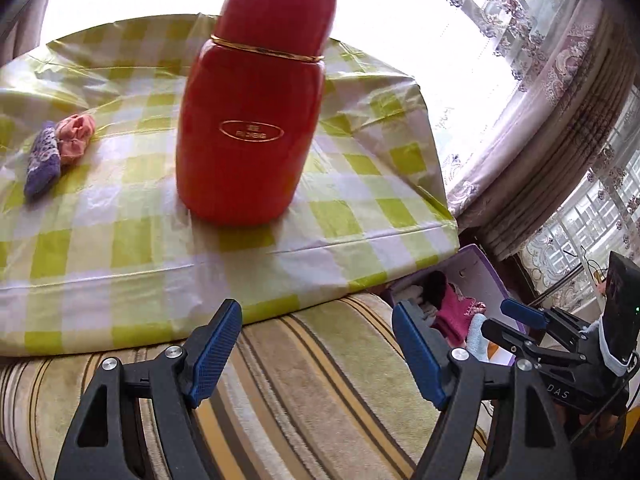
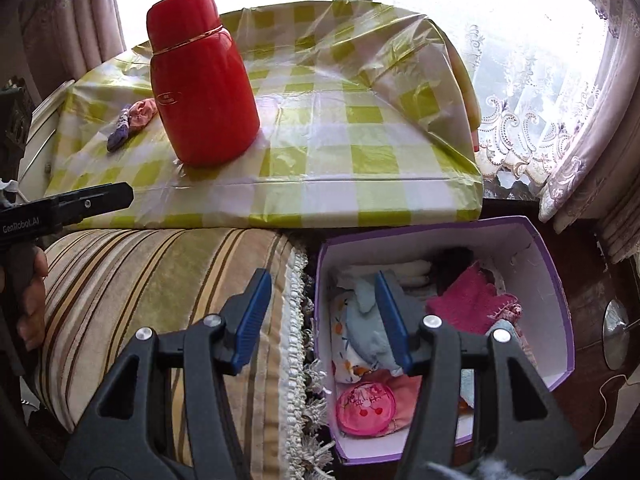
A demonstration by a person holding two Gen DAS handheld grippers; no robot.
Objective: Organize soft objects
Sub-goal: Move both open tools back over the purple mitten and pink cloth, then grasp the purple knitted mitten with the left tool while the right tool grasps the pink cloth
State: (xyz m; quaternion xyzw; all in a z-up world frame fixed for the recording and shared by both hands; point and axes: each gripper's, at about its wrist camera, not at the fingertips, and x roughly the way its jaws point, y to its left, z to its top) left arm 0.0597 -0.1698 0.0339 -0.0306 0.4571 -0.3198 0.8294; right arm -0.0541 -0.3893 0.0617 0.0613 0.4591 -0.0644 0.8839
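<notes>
Sheer lace curtains (image 2: 532,128) glow behind a low table wrapped in a green-and-white checked cloth (image 1: 360,168), which butts against a striped cushion (image 2: 160,272); a purple-edged box (image 2: 548,264) sits on the floor just beside the cushion's fringed edge. Inside the box lie soft things already gathered: a magenta knit piece (image 2: 472,300), a pale blue cloth (image 2: 368,320) and a round pink pouch (image 2: 366,402). What looks left to collect is on the cloth: a purple sock (image 1: 42,164) touching a pink scrunchie (image 1: 74,136), both to the far left of the upright red flask (image 1: 252,120).

That pair lies ahead and well to the left of the left gripper (image 1: 316,354), the sock's long axis running roughly away from the camera with a slight tilt. The left gripper is plainly the nearer one; the right gripper (image 2: 322,320) hangs over the seam between cushion and box, on the far side of the flask from the sock. So the pick probably falls to the left hand, swinging leftward and clear of the flask.

Both grippers have their blue pads spread wide with nothing between them. The left one hovers low over the cushion, level and pointing at the flask; the right tilts downward toward the box
</notes>
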